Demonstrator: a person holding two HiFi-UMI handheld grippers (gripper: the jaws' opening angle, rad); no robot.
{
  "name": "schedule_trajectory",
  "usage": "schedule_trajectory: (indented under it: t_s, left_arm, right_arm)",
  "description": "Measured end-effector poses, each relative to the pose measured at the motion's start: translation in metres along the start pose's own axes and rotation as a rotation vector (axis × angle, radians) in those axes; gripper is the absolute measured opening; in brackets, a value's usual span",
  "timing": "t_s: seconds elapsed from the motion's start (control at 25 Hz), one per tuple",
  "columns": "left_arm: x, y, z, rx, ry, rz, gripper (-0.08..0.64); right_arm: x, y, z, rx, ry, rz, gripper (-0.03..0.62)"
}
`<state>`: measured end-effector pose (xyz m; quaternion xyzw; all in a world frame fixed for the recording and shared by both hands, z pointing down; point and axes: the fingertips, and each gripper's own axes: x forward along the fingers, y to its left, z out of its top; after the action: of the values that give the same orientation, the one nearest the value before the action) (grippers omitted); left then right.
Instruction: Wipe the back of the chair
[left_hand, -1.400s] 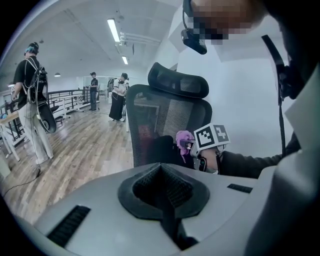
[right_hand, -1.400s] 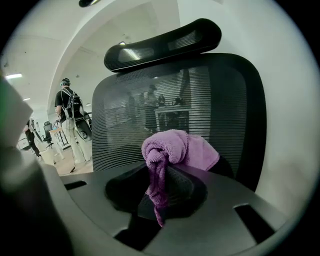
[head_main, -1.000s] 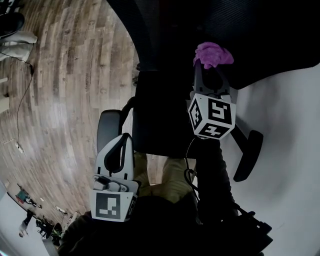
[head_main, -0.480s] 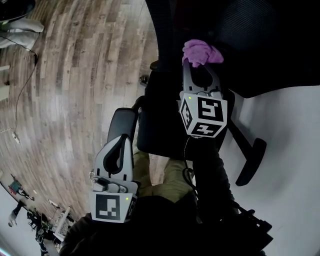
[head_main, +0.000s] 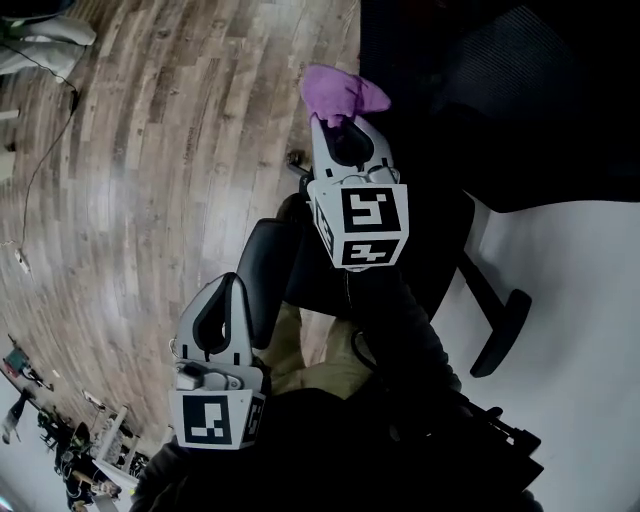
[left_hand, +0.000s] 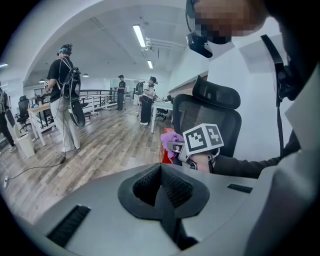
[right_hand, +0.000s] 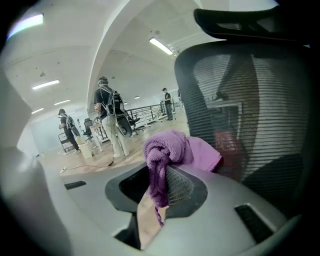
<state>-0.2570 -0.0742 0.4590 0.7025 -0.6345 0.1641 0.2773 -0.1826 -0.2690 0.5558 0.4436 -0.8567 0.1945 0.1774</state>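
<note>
1. The chair back stands tall. Its long way runs up and down, with the headrest on top, and it faces me.
2. The purple cloth is bunched by its left edge. I cannot tell if they touch.
3. My right gripper pinches the cloth tight. I should press it flat and rub in long up-and-down lines.
4. My left gripper is closed on nothing, near my body.
</note>
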Motion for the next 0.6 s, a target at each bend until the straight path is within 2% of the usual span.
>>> schedule_trajectory:
  t_s: [0.24, 0.48, 0.6]
  left_arm:
    - [-0.009, 0.013, 0.003, -0.001, 0.011, 0.035, 0.004]
    - [-0.002, -0.009, -0.015, 0.007, 0.063, -0.020, 0.005]
    - [0.004, -0.017, -0.005, 0.040, 0.022, -0.057, 0.003]
  right_arm:
    - [0.006, 0.018, 0.021, -0.002, -0.040, 0.033, 0.078]
    - [-0.008, -0.006, -0.025, 0.039, 0.033, -0.012, 0.078]
    - [-0.014, -0.017, -0.045, 0.071, 0.069, -0.033, 0.078]
